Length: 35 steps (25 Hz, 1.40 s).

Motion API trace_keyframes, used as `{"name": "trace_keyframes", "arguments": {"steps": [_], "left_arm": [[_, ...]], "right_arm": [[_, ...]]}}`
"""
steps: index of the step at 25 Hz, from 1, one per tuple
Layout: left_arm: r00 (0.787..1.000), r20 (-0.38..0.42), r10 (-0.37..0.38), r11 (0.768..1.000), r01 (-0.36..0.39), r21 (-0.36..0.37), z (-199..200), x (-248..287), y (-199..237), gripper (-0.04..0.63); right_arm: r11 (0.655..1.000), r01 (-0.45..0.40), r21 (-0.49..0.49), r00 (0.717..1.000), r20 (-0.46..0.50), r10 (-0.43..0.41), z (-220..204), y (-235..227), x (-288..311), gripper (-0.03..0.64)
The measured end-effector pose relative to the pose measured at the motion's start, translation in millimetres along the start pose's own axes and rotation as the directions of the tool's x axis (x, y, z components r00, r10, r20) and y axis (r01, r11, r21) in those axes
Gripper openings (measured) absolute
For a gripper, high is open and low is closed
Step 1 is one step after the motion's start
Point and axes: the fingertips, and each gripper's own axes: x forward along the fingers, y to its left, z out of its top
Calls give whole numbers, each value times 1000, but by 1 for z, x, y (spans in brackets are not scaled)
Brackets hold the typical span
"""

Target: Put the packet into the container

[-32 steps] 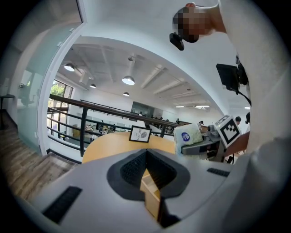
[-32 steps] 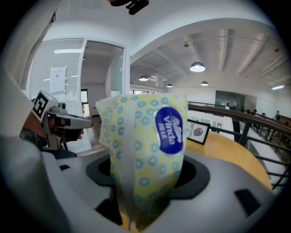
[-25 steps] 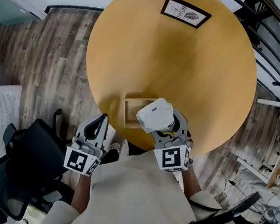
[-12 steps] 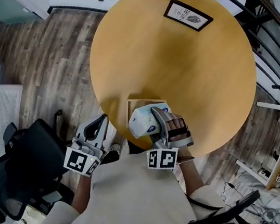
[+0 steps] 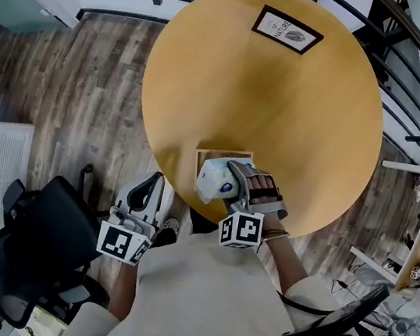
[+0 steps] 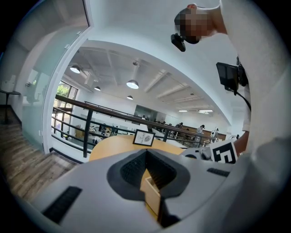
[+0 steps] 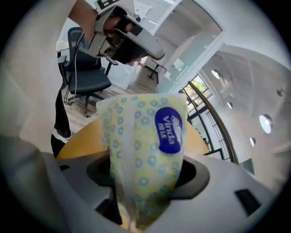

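Head view: off the near edge of the table (image 5: 268, 101), the left gripper (image 5: 146, 189) seems closed on nothing. Just beyond, the right gripper (image 5: 231, 184) clamps the tissue packet (image 5: 213, 181) over the wooden container (image 5: 214, 154); a framed sign (image 5: 288, 30) lies farthest.

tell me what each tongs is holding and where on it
Right tongs: the Vinda tissue packet, clamped across one end, with the blue label end sticking out past the jaws. Left tongs: nothing, jaws together.
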Motion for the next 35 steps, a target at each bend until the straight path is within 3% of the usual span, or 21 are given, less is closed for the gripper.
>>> {"name": "trace_keyframes", "arguments": {"steps": [6,12,17,20,23,30,35], "left_arm": [[1000,9,25,1000,-25,-7,0,-5,4,5],[999,19,43,999,-43,-14,2,-9,10,5],[999,23,37,999,-36,-14,2,-7,9,6],[999,23,32,999,-32,-13,2,-8,8,5],[999,27,31,999,-30,-11,2,-8,7,5],[999,37,34,999,-33,-14,4,-6,6,5],[998,48,40,999,-40,-9,5,-9,5,5]], "right_arm": [[992,-120,-33,991,-67,118,-13,12,23,308],[977,-212,9,975,-61,212,-13,19,38,308],[945,-320,69,945,-44,323,-18,25,49,308],[926,-377,24,920,-107,377,-29,34,54,300],[911,-410,-35,899,-185,397,-32,36,57,295],[897,-441,-27,862,-290,416,-38,37,64,290],[899,-436,-35,867,-282,410,-38,36,65,291]]}}
